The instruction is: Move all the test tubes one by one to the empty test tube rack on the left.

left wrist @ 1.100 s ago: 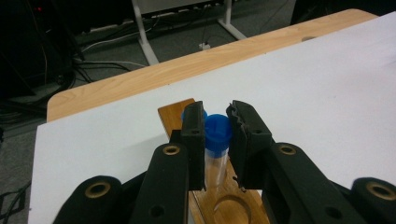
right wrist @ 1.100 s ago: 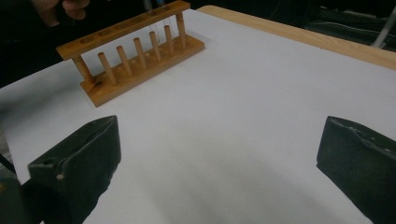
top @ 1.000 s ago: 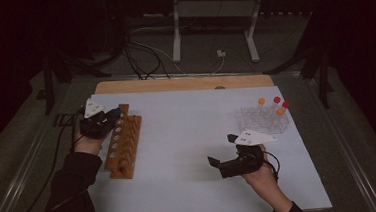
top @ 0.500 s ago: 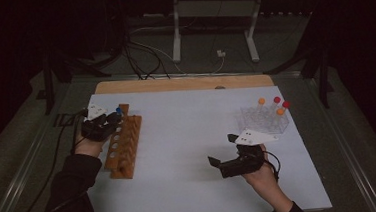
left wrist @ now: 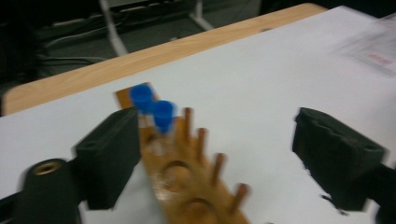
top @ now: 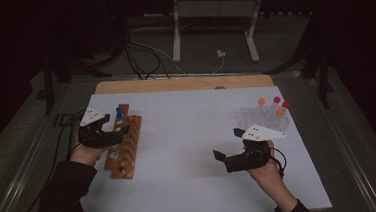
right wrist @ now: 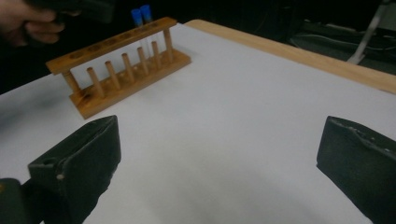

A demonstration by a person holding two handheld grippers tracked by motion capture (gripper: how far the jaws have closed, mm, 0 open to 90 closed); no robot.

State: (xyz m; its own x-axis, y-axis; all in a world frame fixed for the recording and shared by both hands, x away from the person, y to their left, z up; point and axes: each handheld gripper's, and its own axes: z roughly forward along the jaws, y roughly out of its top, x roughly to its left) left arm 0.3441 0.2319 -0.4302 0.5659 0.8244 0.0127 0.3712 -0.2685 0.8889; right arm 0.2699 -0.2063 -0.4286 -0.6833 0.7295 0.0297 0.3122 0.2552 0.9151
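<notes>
A wooden tube rack (top: 124, 149) lies on the white sheet at the left, with two blue-capped tubes (top: 119, 113) standing in its far end. My left gripper (top: 122, 133) hovers over the rack's middle. Its jaws have just been opening and now stand wide with nothing gripped. In the left gripper view the blue caps (left wrist: 154, 109) rise just beyond the left pad, above the rack (left wrist: 196, 186). My right gripper (top: 222, 158) rests open at the right, pointing left across the bare sheet. The right gripper view shows the rack (right wrist: 123, 65) and the blue tubes (right wrist: 141, 16) farther off.
A clear rack (top: 264, 116) with orange- and red-capped tubes stands at the back right, just beyond my right hand. The table's wooden far edge (top: 184, 83) runs behind the sheet. Cables and a metal stand lie on the floor beyond.
My left gripper has let go of the blue-capped tube at the rack's far end, opened its jaws and drawn back a little along the rack. The right gripper has stayed put.
</notes>
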